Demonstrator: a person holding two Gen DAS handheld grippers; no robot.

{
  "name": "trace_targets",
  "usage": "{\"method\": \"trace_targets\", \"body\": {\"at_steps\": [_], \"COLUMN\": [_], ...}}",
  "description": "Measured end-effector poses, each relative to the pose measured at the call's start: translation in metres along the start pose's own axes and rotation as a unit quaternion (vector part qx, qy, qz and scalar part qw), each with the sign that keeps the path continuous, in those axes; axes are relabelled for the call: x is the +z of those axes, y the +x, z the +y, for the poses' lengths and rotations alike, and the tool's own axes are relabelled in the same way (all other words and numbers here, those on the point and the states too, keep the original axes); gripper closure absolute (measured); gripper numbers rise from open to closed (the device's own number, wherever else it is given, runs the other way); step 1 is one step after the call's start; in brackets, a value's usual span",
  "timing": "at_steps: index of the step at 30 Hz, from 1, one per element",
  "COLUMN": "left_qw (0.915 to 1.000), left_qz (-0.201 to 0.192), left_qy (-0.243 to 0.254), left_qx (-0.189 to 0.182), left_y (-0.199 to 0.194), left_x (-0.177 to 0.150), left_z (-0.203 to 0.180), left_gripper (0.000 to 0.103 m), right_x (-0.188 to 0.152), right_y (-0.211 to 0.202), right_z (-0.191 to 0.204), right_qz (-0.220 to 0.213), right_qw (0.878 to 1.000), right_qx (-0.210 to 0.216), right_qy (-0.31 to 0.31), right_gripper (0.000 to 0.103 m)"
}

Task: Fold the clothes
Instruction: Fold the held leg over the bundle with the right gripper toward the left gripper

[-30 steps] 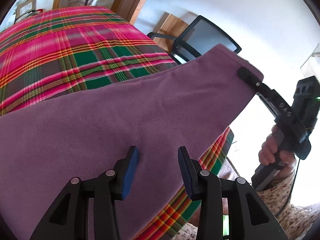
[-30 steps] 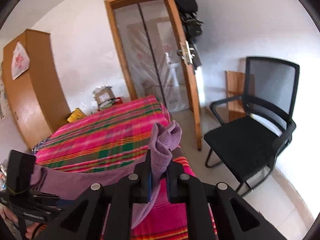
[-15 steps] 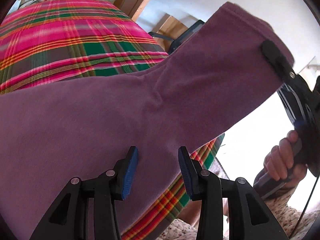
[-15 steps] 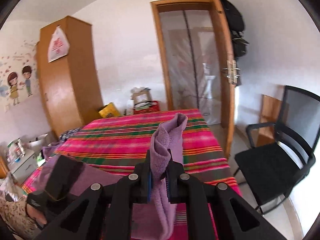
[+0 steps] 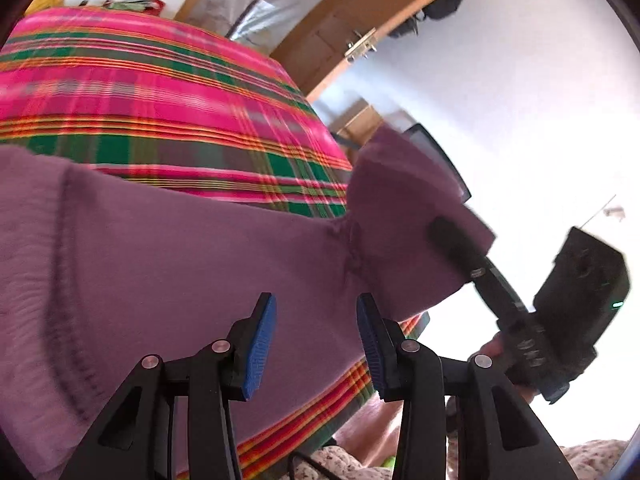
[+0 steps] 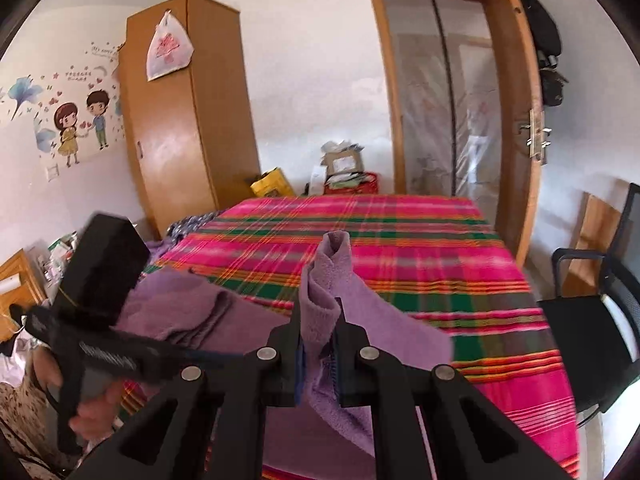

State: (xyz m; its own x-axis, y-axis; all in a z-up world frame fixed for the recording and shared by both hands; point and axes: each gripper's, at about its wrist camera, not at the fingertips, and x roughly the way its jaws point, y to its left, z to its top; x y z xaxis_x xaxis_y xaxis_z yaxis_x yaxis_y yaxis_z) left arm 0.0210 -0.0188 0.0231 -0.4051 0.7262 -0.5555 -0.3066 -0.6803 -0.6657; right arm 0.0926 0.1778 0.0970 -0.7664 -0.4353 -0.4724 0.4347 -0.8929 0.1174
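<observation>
Purple garment [image 6: 320, 300] pinched in right tool [image 6: 318, 354] (angled downward), left tool [image 5: 316, 344] agape

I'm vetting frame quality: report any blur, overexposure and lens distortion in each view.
Left wrist view: white wall and floor at right blow out; plaid bedspread and right gripper smear with motion blur; door frame bows strongly. Right wrist view: evenly lit and sharper; slight blur on the purple garment and left gripper; wardrobe and door curve; dark corners in both.
</observation>
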Motion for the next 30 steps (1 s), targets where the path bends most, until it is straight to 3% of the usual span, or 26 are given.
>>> {"method": "trace_targets", "body": {"at_steps": [8,20,30], "left_qw": [0.9991,0.9975,0.9966], "left_qz": [-0.021,-0.046,-0.047], "left_qy": [-0.02,-0.027,-0.037], "left_qx": [0.03,0.046,0.056], "left_y": [-0.017,-0.041,-0.043], "left_x": [-0.004,-0.007,-0.007], "left_z": [0.02,0.029,0.038], "left_gripper": [0.06,0.06,0.06], "right_x": [-0.021,-0.053,-0.06], "right_y": [0.035,0.08,0.087], "right_z": [0.024,0.052,0.068], "right_qz": [0.044,0.1,0.106], "right_qw": [0.999,0.994,0.993], "right_qx": [0.024,0.047,0.048], "right_qy": [-0.004,-0.005,-0.018], "right_gripper": [0.092,0.092,0.09]}}
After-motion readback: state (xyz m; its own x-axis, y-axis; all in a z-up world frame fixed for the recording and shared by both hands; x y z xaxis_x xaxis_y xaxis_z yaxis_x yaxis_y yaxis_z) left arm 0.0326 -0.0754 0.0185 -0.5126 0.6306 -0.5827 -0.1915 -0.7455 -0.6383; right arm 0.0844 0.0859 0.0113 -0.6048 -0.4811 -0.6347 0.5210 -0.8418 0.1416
